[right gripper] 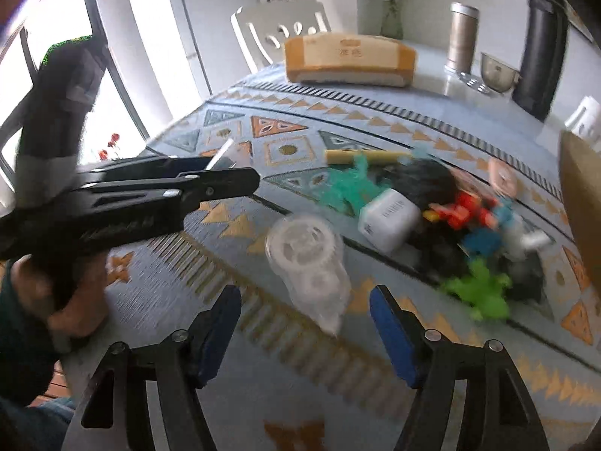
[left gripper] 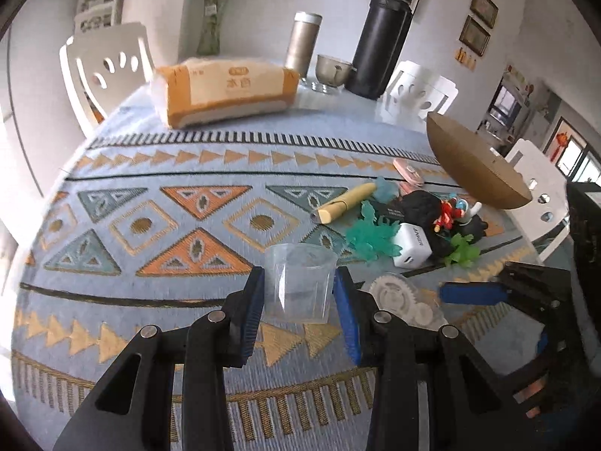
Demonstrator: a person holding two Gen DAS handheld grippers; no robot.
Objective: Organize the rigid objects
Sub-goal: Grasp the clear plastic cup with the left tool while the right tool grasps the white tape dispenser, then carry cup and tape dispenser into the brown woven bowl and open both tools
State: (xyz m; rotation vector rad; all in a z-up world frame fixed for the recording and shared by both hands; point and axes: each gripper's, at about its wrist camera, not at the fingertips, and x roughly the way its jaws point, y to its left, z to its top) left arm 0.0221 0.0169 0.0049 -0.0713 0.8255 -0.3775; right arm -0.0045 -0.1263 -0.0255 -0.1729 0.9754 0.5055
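Clear plastic cup point(left gripper: 298, 282) stands low centre in the left wrist view, between the left gripper point(left gripper: 298, 300) pads, which sit just beside its walls; whether they press it I cannot tell. Right gripper point(right gripper: 306, 327), low in its own view, is spread wide with nothing held, aimed at the clear tape dispenser point(right gripper: 308, 263) lying ahead. Beyond, centre right, lies the jumble: white charger point(right gripper: 388, 220), green toys point(right gripper: 479, 293), yellow pen point(left gripper: 345, 203). Sorting looks barely begun; next, likely, close squarely on the dispenser without crushing it.
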